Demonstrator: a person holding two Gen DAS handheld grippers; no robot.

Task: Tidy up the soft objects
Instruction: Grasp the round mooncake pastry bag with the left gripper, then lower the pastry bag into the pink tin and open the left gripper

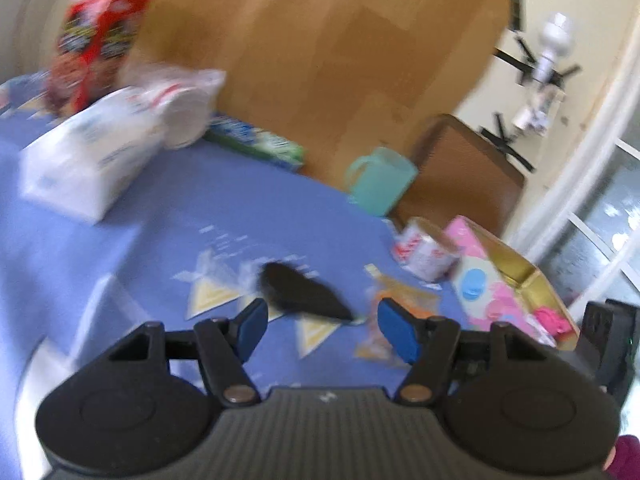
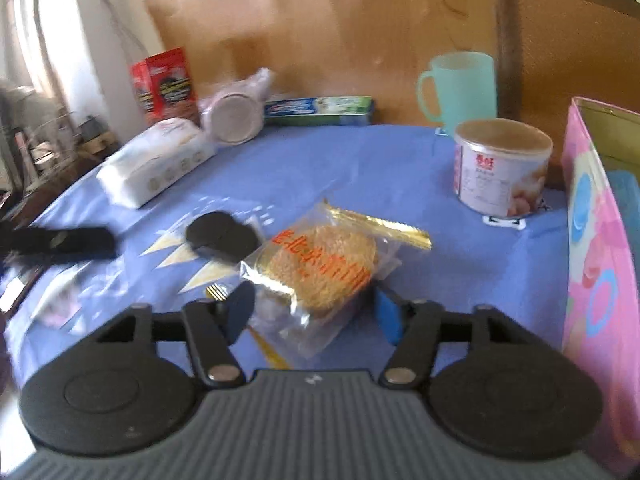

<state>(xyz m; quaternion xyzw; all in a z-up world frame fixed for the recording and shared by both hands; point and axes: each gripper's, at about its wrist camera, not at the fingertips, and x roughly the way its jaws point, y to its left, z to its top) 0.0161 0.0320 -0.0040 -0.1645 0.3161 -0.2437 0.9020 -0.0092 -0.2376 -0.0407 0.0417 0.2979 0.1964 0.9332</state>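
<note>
In the right wrist view my right gripper (image 2: 314, 312) is open, its blue pads on either side of a clear packet holding a round golden cake (image 2: 324, 268) that lies on the blue tablecloth (image 2: 360, 160). A flat black soft piece (image 2: 220, 236) lies left of the packet. In the blurred left wrist view my left gripper (image 1: 324, 324) is open and empty, just short of the black piece (image 1: 300, 292); the cake packet (image 1: 396, 312) lies to its right. A pink open box (image 1: 504, 280) with pink cloth inside stands at the right, also in the right wrist view (image 2: 600, 248).
A white tissue pack (image 2: 156, 160), a red carton (image 2: 166, 84), a bagged stack of paper plates (image 2: 236, 112), a toothpaste box (image 2: 320, 110), a teal mug (image 2: 460, 88) and a tin (image 2: 500, 168) stand toward the back. A wooden board and chair rise behind the table.
</note>
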